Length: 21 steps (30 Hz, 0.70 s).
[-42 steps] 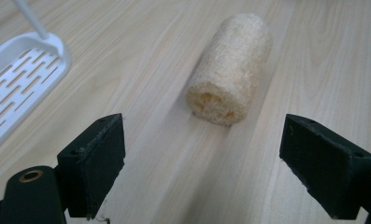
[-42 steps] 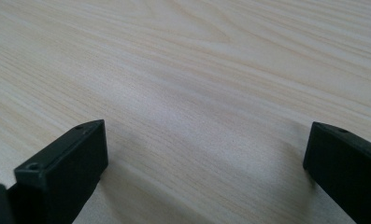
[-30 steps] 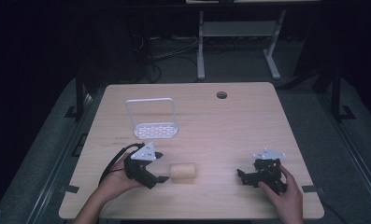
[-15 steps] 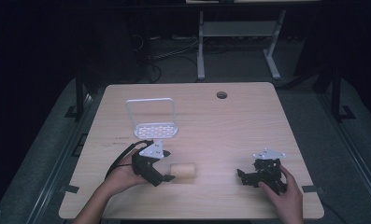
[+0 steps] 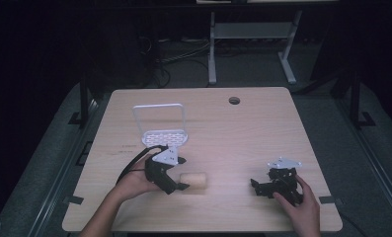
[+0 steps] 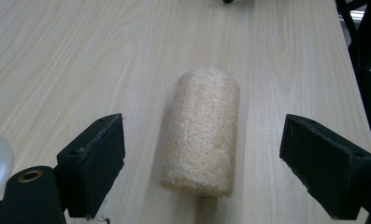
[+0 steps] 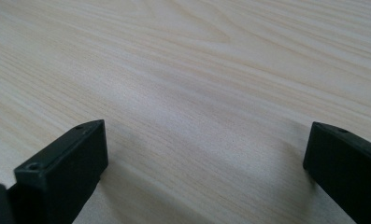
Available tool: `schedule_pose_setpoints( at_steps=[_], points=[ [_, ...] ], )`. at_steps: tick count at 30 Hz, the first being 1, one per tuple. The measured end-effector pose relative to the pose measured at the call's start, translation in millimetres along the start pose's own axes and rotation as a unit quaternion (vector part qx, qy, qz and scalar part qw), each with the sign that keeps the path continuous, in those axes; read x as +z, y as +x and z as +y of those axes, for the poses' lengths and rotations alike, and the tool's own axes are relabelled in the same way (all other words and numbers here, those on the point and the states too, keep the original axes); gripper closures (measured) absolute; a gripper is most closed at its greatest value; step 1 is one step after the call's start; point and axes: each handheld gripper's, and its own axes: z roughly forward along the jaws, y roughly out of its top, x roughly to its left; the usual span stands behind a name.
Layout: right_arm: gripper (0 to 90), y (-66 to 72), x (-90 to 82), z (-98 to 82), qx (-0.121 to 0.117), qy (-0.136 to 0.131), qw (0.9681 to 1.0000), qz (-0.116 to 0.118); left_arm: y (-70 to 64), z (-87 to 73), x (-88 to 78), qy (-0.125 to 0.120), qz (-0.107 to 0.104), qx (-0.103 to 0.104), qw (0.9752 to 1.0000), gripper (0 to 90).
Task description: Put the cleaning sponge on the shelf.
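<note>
My left hand [image 5: 134,180] gripped left gripper [image 5: 179,174] low over table, forearm entering from bottom left, angled up and right; jaws spread wide, pointing right; cable looped back beside wrist; grey three-cornered plate faced up. My right hand [image 5: 302,205] held right gripper [image 5: 254,186] near front right, forearm rising from bottom edge; jaws spread wide, pointing left, close to surface; grey plate on top.
</note>
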Motion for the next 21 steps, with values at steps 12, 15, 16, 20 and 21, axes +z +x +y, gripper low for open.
schedule_pose_setpoints(
  at_steps=[12,15,16,20,21],
  points=[
    [0.0,0.1,0.0,0.0,0.001,0.000,1.0000,0.000,5.5,2.3,10.8,0.001,-0.018,0.007,0.9998,13.9],
    [0.0,0.1,0.0,0.0,0.001,0.000,1.0000,0.000,6.2,1.9,14.1,0.004,-0.020,0.007,0.9998,13.9],
    [0.0,0.2,0.0,0.0,0.001,0.000,1.0000,0.000,6.5,1.7,15.7,0.004,-0.022,0.008,0.9997,13.9],
    [0.0,0.2,0.0,0.0,0.001,0.000,1.0000,0.000,7.1,1.6,23.3,0.014,-0.025,0.012,0.9995,13.9],
    [0.0,0.1,0.0,0.0,0.001,0.000,1.0000,0.000,7.1,1.6,23.3,0.014,-0.025,0.012,0.9995,14.0]
  ],
)
